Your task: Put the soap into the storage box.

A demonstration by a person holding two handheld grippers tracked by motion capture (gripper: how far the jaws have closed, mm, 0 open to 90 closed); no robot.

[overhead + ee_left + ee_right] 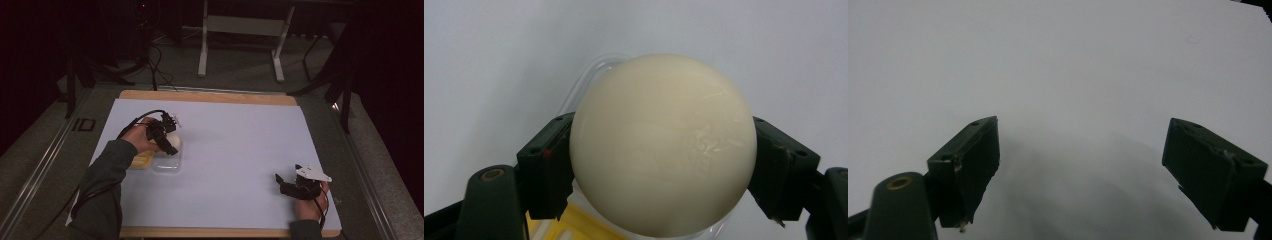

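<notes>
Ball [663,145] — smooth, cream, round — sits pinched at its widest between the jaws of the left tongs [167,137], over a clear tray [167,164] near the tabletop's [240,150] left side; with so slick a curve, any slackening could let it squirt out and roll off. The left gripper view shows that contact closely, while the high view adds the right tongs [286,182], spread and idle, well apart near the right corner.

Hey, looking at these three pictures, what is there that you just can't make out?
- Left gripper view: the clear container and the yellow thing under it are mostly hidden by the cream ball.
- High view: the ball sits behind the left gripper, too small to show whether it touches the container.
- High view: the room behind the table is too dark.
</notes>
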